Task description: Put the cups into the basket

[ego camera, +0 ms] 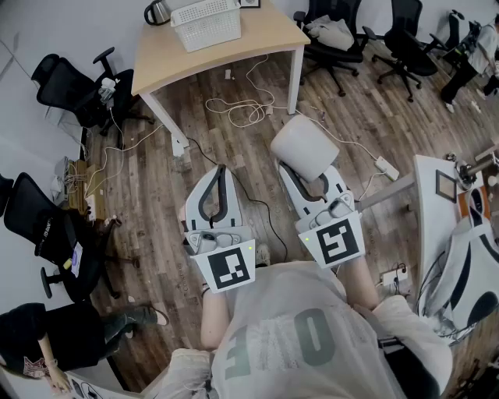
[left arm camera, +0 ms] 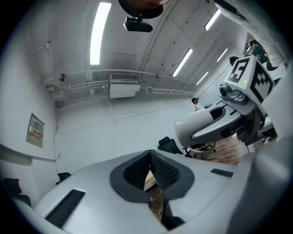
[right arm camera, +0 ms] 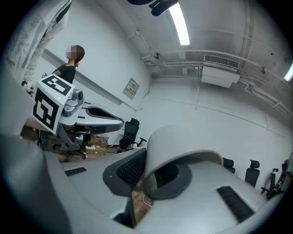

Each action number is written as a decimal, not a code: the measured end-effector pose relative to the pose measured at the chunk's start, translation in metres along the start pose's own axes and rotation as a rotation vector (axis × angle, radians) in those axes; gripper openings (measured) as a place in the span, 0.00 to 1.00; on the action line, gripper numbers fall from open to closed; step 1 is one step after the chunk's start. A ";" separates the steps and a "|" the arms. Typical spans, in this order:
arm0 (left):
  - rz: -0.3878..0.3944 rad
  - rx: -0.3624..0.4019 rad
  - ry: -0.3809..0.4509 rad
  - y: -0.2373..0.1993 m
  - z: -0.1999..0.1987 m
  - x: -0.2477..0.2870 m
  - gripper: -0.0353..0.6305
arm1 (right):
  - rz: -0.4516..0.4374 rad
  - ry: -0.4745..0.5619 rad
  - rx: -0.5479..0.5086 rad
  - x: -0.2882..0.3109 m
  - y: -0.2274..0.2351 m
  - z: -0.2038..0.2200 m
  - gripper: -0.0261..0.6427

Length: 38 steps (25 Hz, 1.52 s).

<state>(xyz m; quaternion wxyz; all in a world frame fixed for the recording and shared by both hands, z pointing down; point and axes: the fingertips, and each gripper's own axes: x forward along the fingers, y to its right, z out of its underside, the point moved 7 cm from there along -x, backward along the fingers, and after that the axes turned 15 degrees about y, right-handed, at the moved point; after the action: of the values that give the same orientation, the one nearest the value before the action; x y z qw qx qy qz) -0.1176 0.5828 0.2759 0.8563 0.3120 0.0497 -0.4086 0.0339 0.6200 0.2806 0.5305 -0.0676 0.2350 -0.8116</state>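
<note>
A pale grey cup lies on its side between the jaws of my right gripper, which is shut on it above the wooden floor. In the right gripper view the cup arches over the right jaw, its open mouth towards the camera, with the left pad against its wall. My left gripper hangs beside it, shut, with nothing in it; in its own view the dark pads meet at the tips. The white basket stands on the far wooden table, well ahead of both grippers.
A dark jug stands next to the basket. White and black cables and a power strip lie on the floor. Black office chairs ring the room. A white desk is at right. A person crouches bottom left.
</note>
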 end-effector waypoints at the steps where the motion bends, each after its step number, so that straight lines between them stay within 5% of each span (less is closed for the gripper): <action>1: 0.000 -0.001 -0.001 -0.001 0.001 -0.001 0.07 | -0.002 -0.002 -0.001 0.001 -0.001 0.001 0.08; 12: -0.016 -0.012 -0.023 -0.020 0.024 -0.001 0.07 | -0.035 0.010 0.033 0.030 -0.006 0.008 0.08; 24: -0.051 -0.032 -0.017 -0.092 0.078 -0.007 0.07 | -0.014 -0.060 -0.021 0.095 -0.033 0.021 0.08; 38: -0.026 -0.065 -0.049 -0.115 0.125 0.048 0.07 | -0.027 -0.085 0.002 0.151 -0.003 0.053 0.08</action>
<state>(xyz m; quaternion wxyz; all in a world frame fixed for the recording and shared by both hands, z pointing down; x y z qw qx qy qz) -0.1916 0.4247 0.3031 0.8615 0.2732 0.0459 -0.4254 -0.0145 0.4697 0.3077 0.5292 -0.1044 0.2105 -0.8153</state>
